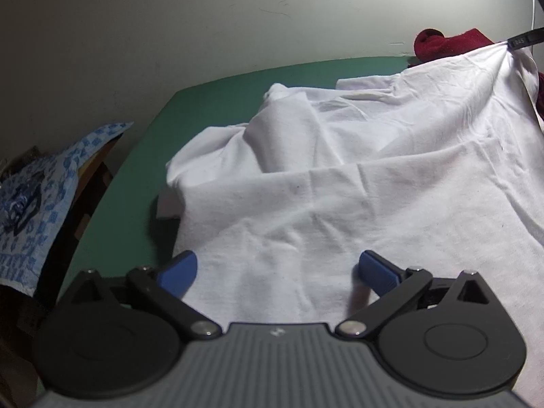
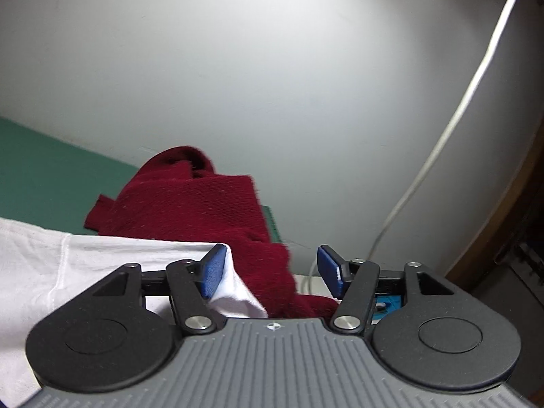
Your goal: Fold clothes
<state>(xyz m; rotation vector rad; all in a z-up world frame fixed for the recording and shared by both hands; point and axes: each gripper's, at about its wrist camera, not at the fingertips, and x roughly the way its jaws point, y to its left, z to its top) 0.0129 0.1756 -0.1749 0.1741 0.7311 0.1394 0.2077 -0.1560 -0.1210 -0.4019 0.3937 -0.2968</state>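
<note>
A white T-shirt (image 1: pixel 357 176) lies rumpled on the green table (image 1: pixel 217 91). My left gripper (image 1: pixel 277 272) is open, its blue fingers spread over the shirt's near part and holding nothing. In the left wrist view the shirt's far right corner is lifted at the right gripper (image 1: pixel 520 40). My right gripper (image 2: pixel 270 270) is open in its own view. The white shirt (image 2: pixel 40 258) hangs over its left finger (image 2: pixel 214 270), with a corner lying between the jaws. A dark red garment (image 2: pixel 200 204) lies just beyond.
The dark red garment also shows at the table's far right (image 1: pixel 448 45). A blue patterned cloth (image 1: pixel 37 197) lies off the table's left edge. A white cable (image 2: pixel 472 95) runs down the wall at right. A wooden edge (image 2: pixel 510 204) stands far right.
</note>
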